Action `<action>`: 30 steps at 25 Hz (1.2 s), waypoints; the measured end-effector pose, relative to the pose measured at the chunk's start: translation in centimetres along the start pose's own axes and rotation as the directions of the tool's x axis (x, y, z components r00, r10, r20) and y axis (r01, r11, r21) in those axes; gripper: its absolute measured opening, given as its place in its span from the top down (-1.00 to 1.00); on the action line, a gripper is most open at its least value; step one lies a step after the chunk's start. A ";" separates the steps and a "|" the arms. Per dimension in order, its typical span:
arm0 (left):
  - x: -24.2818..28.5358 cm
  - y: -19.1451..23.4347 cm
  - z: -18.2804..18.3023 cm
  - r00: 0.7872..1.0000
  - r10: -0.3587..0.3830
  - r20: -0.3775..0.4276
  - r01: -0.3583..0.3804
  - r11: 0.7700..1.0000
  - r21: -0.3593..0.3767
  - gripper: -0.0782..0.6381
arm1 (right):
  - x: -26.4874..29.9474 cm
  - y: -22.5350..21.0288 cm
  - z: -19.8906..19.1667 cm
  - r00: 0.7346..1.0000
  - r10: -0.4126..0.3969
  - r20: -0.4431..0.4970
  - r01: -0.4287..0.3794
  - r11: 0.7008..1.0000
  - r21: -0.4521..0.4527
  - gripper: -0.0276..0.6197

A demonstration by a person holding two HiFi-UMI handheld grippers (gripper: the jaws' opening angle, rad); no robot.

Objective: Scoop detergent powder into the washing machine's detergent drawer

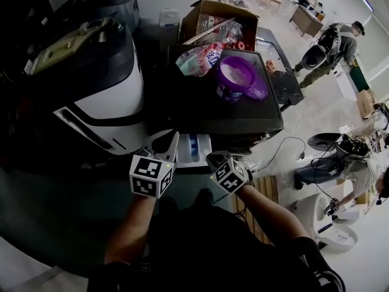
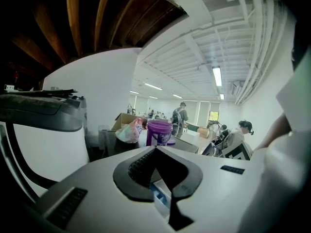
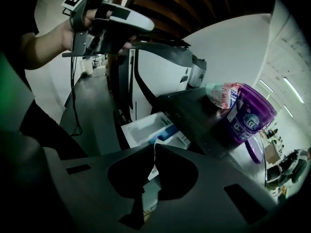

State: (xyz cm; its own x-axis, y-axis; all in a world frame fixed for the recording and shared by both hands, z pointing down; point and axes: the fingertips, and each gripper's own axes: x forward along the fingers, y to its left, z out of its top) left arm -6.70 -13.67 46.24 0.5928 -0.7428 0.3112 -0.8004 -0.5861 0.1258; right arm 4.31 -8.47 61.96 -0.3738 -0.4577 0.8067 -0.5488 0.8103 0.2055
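Left gripper point(image 2: 155, 148), right gripper point(image 3: 151, 147) (jaws together, empty) near open detergent drawer point(image 1: 193, 149)

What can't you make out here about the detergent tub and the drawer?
Detergent drawer: whether powder lies in its compartments. It is too small in the head view, and the jaws cover its near end in the right gripper view.
Purple tub: whether a scoop is inside. It is too small in the head view, and both gripper views show only its side.
Tub's label: blurred in the right gripper view.
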 end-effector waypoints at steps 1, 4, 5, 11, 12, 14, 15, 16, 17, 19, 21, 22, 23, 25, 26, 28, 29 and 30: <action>0.2 -0.2 0.0 1.000 0.005 -0.002 -0.005 1.000 -0.002 0.78 | 0.1 0.1 0.0 1.000 0.013 -0.001 -0.013 1.000 -0.008 0.86; 0.8 -0.5 -0.1 1.000 0.022 -0.006 -0.022 1.000 -0.011 0.78 | -0.2 -0.4 0.1 0.999 0.042 0.025 -0.042 0.999 0.004 0.86; 1.0 -0.6 -0.1 1.000 0.029 -0.006 -0.029 0.999 -0.013 0.78 | -0.4 -0.8 0.3 0.998 0.049 0.043 -0.050 0.999 0.018 0.86; 1.7 -1.1 0.2 0.997 0.073 -0.008 -0.073 0.997 -0.024 0.78 | -3.0 -4.6 1.9 0.986 0.066 0.156 -0.084 0.990 0.110 0.86; 1.8 -1.2 0.3 0.997 0.079 -0.008 -0.079 0.997 -0.024 0.78 | -3.5 -5.4 2.2 0.983 0.066 0.172 -0.088 0.989 0.123 0.86; 2.1 -1.4 0.7 0.996 0.087 -0.006 -0.087 0.996 -0.024 0.78 | -4.4 -6.7 2.7 0.977 0.065 0.204 -0.096 0.985 0.143 0.86; 2.3 -1.5 0.9 0.996 0.090 -0.003 -0.090 0.996 -0.024 0.78 | -4.9 -7.2 3.0 0.973 0.067 0.221 -0.102 0.983 0.154 0.86; 2.5 -1.7 1.0 0.996 0.092 -0.001 -0.092 0.995 -0.025 0.78 | -5.3 -7.6 3.2 0.969 0.068 0.238 -0.110 0.980 0.165 0.86; 2.7 -1.8 1.2 0.996 0.093 0.001 -0.093 0.995 -0.026 0.78 | -5.7 -8.0 3.4 0.964 0.070 0.255 -0.117 0.977 0.177 0.86; 3.1 -2.0 1.6 0.996 0.094 0.005 -0.094 0.995 -0.027 0.78 | -6.5 -8.8 3.7 0.956 0.070 0.286 -0.131 0.970 0.203 0.85; 3.4 -2.2 2.1 0.995 0.096 0.005 -0.096 0.995 -0.022 0.78 | -7.2 -9.9 3.9 0.947 0.061 0.316 -0.140 0.963 0.232 0.86; 3.5 -2.3 2.3 0.995 0.095 0.005 -0.095 0.995 -0.019 0.78 | -7.5 -10.4 4.0 0.941 0.055 0.333 -0.143 0.959 0.246 0.85; 3.6 -2.5 2.5 0.996 0.094 0.005 -0.094 0.995 -0.016 0.78 | -7.8 -11.0 4.2 0.935 0.048 0.352 -0.146 0.955 0.259 0.86; 3.8 -2.7 2.8 0.996 0.091 0.006 -0.091 0.996 -0.013 0.78 | -8.6 -12.0 4.6 0.921 0.037 0.387 -0.158 0.945 0.287 0.86; 3.9 -2.8 2.9 0.996 0.089 0.007 -0.089 0.996 -0.011 0.78 | -9.0 -12.4 4.8 0.915 0.033 0.402 -0.167 0.939 0.302 0.85; 3.9 -3.0 3.2 0.996 0.086 0.009 -0.086 0.996 -0.009 0.78 | -9.9 -13.1 5.3 0.901 0.028 0.433 -0.188 0.925 0.331 0.86; 3.9 -3.0 3.3 0.996 0.084 0.010 -0.084 0.996 -0.010 0.78 | -10.3 -13.5 5.5 0.892 0.024 0.451 -0.200 0.917 0.346 0.86; 3.9 -2.9 3.5 0.996 0.084 0.012 -0.084 0.996 -0.010 0.78 | -10.6 -13.8 5.8 0.883 0.020 0.470 -0.212 0.908 0.361 0.85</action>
State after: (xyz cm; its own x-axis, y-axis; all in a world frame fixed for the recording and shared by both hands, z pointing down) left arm -1.76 -16.02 43.79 0.5246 -0.7930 0.3097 -0.8481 -0.5186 0.1088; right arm 11.55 -16.93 47.36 -0.6920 -0.5598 0.4558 -0.6887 0.7011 -0.1845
